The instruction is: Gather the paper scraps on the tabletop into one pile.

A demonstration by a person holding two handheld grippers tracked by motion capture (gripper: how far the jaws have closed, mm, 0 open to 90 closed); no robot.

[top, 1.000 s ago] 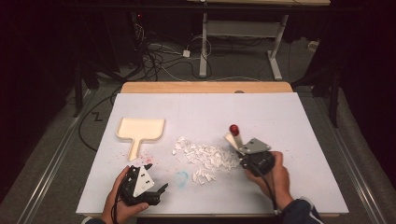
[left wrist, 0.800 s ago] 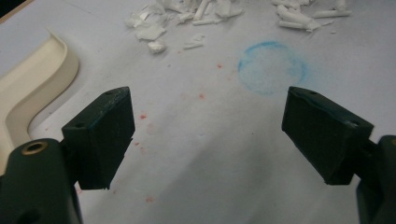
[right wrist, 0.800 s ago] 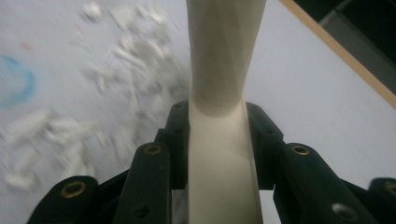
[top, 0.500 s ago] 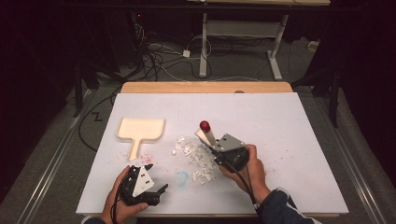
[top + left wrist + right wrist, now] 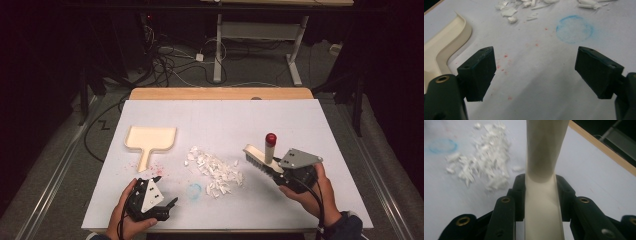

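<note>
A cream hand brush [image 5: 262, 159] with a red knob [image 5: 270, 139] hangs just right of a pile of white scraps [image 5: 215, 170]. My right gripper [image 5: 278, 173] is shut on its handle [image 5: 544, 157], the jaws pressed on both sides, with the scraps [image 5: 486, 162] to the left. A cream dustpan [image 5: 150, 139] lies flat at the left, mouth facing away. Near the front left edge my left gripper [image 5: 167, 191] rests open and low over the white sheet. Its wide jaws [image 5: 535, 65] hold nothing, with the dustpan's handle [image 5: 446, 47] beside them.
A blue chalk ring [image 5: 194, 190] and red specks mark the white sheet [image 5: 225, 120] between the grippers. A wooden table edge [image 5: 220, 93] runs along the back. Cables and desk legs [image 5: 217, 45] sit on the dark floor beyond.
The right gripper swung the brush left into the scrap pile, then drew back to the right and lifted slightly. The left gripper has stayed put.
</note>
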